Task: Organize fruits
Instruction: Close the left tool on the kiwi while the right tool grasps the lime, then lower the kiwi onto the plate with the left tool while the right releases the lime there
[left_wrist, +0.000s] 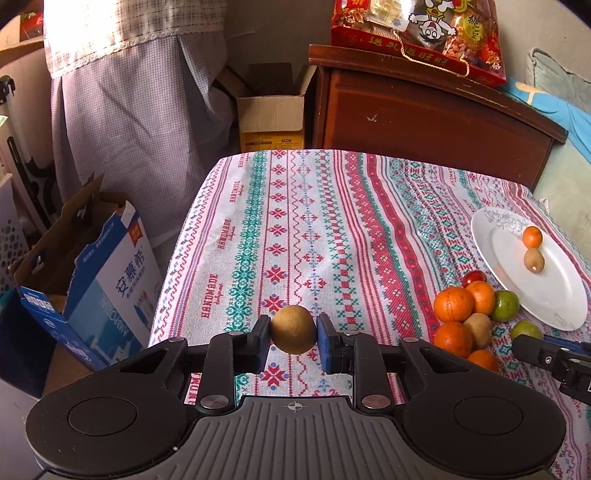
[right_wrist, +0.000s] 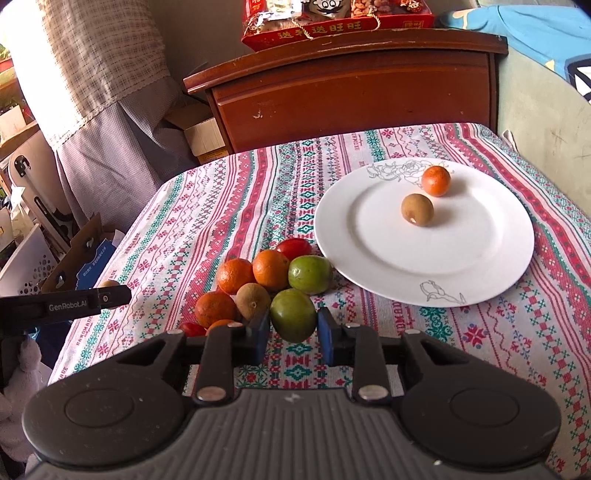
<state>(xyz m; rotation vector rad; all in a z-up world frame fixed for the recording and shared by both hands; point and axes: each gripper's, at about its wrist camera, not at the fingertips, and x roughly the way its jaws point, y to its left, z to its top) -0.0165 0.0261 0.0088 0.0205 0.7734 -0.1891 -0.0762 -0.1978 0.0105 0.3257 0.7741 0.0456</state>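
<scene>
My left gripper (left_wrist: 293, 332) is shut on a brown kiwi (left_wrist: 293, 328) and holds it above the patterned tablecloth (left_wrist: 295, 221). My right gripper (right_wrist: 292, 328) is shut on a green fruit (right_wrist: 292, 314) at the near edge of a fruit pile (right_wrist: 258, 284) of oranges, a kiwi, another green fruit and red tomatoes. A white plate (right_wrist: 461, 251) to the right of the pile holds one orange (right_wrist: 436, 180) and one kiwi (right_wrist: 417, 209). The plate (left_wrist: 554, 295) and pile (left_wrist: 465, 314) also show in the left wrist view, at the right.
A dark wooden cabinet (left_wrist: 424, 118) with a red gift box (left_wrist: 417, 37) stands behind the table. Cardboard boxes (left_wrist: 269, 118) and a blue-white carton (left_wrist: 103, 288) sit on the floor at the left. A curtain (left_wrist: 129, 92) hangs at the back left.
</scene>
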